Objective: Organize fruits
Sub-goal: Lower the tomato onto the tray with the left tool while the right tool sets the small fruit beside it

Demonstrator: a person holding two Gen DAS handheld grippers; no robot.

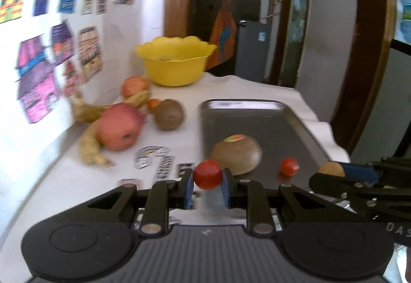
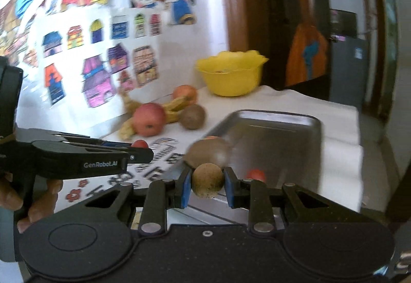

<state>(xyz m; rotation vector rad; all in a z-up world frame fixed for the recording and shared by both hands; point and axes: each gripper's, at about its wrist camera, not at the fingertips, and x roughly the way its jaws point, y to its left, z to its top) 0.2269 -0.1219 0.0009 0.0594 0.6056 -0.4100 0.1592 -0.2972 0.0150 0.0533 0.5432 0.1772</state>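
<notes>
— Where is there room on that table?

— The white cloth-covered table [image 1: 244, 87] drops off at three o'clock, just past the dull grey metal tray [image 1: 295, 126]. The cloth between the tray and the fruit pile at nine o'clock lies bare but for printed patterns.

— Any writing?

— "GenRobot.AI" on the left gripper's side in the right view. The cloth's lettering is too blurred to read.

— And the fruit?

— The left gripper [image 1: 207, 184] is clamped on a small glossy red cherry tomato [image 1: 207, 174]; the right gripper [image 2: 207, 186] pinches a round tan speckled fruit [image 2: 207, 180]. Both hang over the tray's near edge. In the tray lie a large brown kiwi with a sticker [image 1: 236, 154] and a second red tomato [image 1: 289, 166]. A scalloped yellow plastic bowl [image 1: 176, 63] stands at twelve o'clock.
</notes>
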